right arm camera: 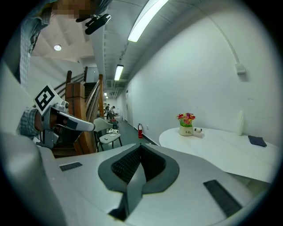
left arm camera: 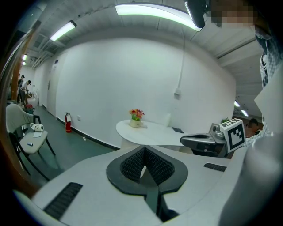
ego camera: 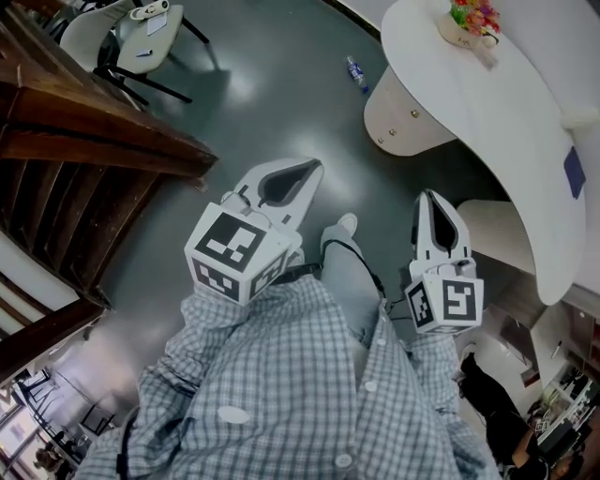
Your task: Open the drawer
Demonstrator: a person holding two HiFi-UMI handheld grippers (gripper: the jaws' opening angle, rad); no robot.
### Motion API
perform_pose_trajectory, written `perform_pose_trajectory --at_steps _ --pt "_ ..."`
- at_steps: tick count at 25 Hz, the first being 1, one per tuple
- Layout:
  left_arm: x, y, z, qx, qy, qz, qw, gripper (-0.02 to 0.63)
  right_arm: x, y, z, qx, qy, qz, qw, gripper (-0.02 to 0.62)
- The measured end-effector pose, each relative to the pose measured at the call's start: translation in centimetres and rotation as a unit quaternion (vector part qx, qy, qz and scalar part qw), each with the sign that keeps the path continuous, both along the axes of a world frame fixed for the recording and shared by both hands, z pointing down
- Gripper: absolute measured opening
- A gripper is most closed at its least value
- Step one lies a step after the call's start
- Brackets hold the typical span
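No drawer shows in any view. In the head view my left gripper (ego camera: 311, 169) is held out over the dark floor, jaws together with nothing between them. My right gripper (ego camera: 432, 197) is beside it to the right, also shut and empty, its tip near the white table's base. In the left gripper view the left gripper (left arm camera: 144, 148) has its ribbed pads meeting at the tip and points towards the white table. The right gripper view shows the right gripper (right arm camera: 140, 146) closed the same way.
A curved white table (ego camera: 487, 112) with a flower pot (ego camera: 473, 19) stands ahead on the right. A wooden staircase (ego camera: 84, 131) is on the left, with a white chair (ego camera: 131, 37) beyond it. A bottle (ego camera: 355, 72) lies on the floor. A fire extinguisher (left arm camera: 68, 122) stands by the wall.
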State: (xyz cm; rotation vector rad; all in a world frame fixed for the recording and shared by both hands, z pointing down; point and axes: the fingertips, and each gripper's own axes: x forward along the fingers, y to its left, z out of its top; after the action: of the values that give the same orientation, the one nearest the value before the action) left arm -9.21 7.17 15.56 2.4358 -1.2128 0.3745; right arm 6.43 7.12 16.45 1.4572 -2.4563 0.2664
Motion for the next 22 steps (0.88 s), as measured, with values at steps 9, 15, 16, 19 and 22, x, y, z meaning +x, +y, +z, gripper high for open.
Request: perform_pose_trajectory --at_steps 9,15,16,19,22 --pt "3.9 -5.8 -0.2 -0.001 -0.002 -0.019 0.9998 0.005 3.2 -6.4 0.1 -0.007 -0.003 -0.026 1.000 0.009" --pt "6.6 -8.7 0.0 -0.003 -0.004 -0.025 0.9997 0.005 5.6 -9.5 0.6 -0.013 -0.008 -0.037 0.999 0.009" --pt "6.9 -9.1 0.0 -0.003 -0.005 -0.026 0.9996 0.005 5.9 -9.9 0.7 -0.013 -0.010 -0.038 0.999 0.009" --pt "7.7 -10.2 0.2 -0.006 -0.007 -0.032 0.9994 0.005 6.7 -10.9 1.1 -0.019 -0.014 -0.043 0.999 0.009" --pt "8.6 -10.8 0.6 -0.012 -0.010 -0.031 0.9994 0.005 7.5 -11.7 1.7 -0.030 -0.022 -0.043 0.998 0.009"
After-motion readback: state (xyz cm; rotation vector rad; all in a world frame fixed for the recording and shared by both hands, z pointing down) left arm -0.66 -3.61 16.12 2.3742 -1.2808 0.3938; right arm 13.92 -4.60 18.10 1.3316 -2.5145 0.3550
